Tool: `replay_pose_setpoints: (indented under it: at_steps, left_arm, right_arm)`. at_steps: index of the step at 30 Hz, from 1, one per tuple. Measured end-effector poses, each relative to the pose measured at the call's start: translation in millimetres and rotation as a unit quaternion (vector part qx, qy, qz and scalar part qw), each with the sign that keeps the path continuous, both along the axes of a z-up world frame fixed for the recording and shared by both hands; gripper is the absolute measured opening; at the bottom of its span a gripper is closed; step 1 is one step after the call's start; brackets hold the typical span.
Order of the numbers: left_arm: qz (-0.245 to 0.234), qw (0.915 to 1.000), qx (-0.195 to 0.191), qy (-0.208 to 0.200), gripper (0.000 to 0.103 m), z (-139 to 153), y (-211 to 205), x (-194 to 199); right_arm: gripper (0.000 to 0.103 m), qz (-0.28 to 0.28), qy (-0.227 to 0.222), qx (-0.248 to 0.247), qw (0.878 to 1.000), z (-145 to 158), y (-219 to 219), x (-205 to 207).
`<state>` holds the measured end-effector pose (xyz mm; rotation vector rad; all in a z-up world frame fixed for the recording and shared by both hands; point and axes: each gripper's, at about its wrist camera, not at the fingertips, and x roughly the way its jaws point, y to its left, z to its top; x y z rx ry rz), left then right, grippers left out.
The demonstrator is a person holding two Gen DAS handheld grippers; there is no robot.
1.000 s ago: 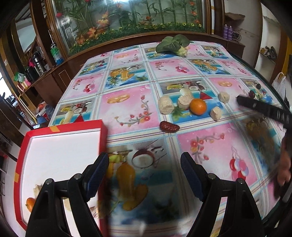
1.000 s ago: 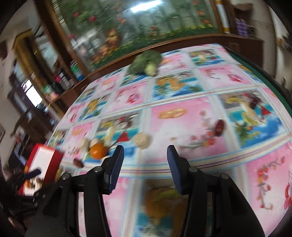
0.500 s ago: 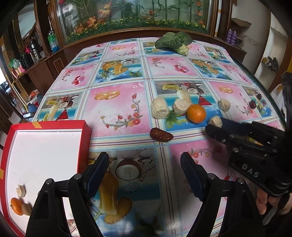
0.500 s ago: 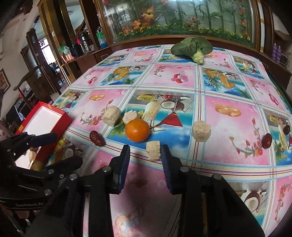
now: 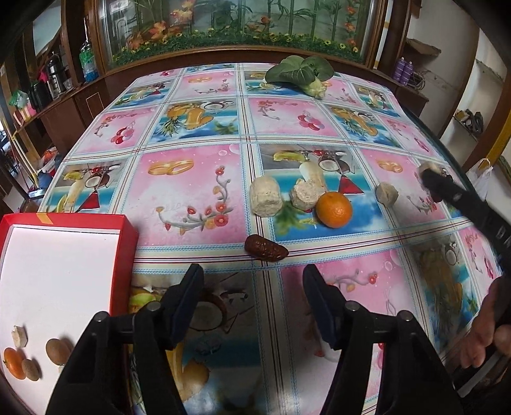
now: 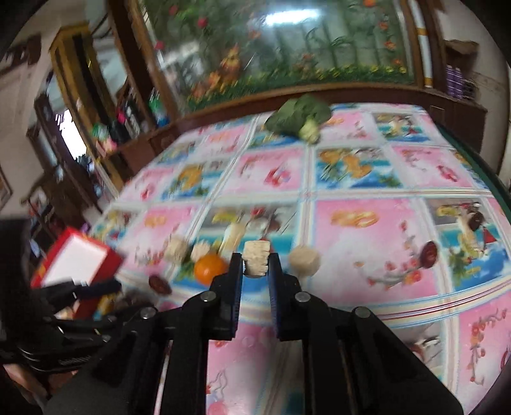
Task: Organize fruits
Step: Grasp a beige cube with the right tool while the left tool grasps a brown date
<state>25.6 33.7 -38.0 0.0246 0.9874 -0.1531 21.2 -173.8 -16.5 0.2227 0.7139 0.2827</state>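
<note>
My right gripper is shut on a pale beige fruit chunk and holds it above the table; it also shows at the right of the left wrist view. My left gripper is open and empty, low over the table, just short of a dark red date. Beyond it lie an orange and beige chunks. A red tray with a white floor at the left holds a small orange, brown round fruits and a chunk.
A leafy green vegetable lies at the table's far edge. Another beige chunk and a dark red date lie to the right. A wooden cabinet with a glass panel stands behind the table.
My right gripper has closed on the beige chunk and lifted it off the table. My left gripper has moved forward toward the date, still open.
</note>
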Motion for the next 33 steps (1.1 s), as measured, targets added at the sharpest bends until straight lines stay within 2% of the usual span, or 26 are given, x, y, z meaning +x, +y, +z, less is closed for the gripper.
replay_pose_setpoints:
  at_steps: [3, 9, 16, 24, 26, 28, 33]
  left_arm:
    - [0.000, 1.0000, -0.001, 0.003, 0.059, -2.4, -2.1, 2.2]
    - [-0.002, 1.0000, -0.004, -0.003, 0.052, -4.1, -2.5, 2.6]
    - [0.009, 0.9997, -0.023, 0.006, 0.052, -7.6, -1.8, 5.7]
    - [0.013, 0.9998, -0.014, -0.006, 0.051, -13.7, -10.1, 13.5]
    - [0.006, 0.9998, -0.008, -0.016, 0.037, -13.7, -12.6, 13.2]
    - [0.005, 0.9997, 0.003, -0.023, 0.032, -13.9, -14.1, 12.6]
    - [-0.001, 0.9996, 0.001, -0.030, 0.032, -13.8, -12.5, 10.4]
  right_arm:
    - [0.017, -0.042, -0.019, 0.025, 0.999, 8.4, -25.2, -2.8]
    - [0.017, -0.087, -0.011, 0.080, 0.993, 8.5, -56.5, 0.6]
    - [0.017, -0.067, 0.011, 0.076, 0.995, 0.4, -44.5, 5.4]
    - [0.017, -0.040, 0.016, 0.057, 0.997, -3.0, -28.2, 4.4]
    - [0.017, -0.038, 0.017, 0.055, 0.998, -3.4, -26.8, 4.2]
    - [0.017, -0.037, 0.017, 0.056, 0.998, -3.5, -26.7, 4.4]
    - [0.017, -0.040, 0.017, 0.054, 0.998, -4.5, -26.6, 4.2]
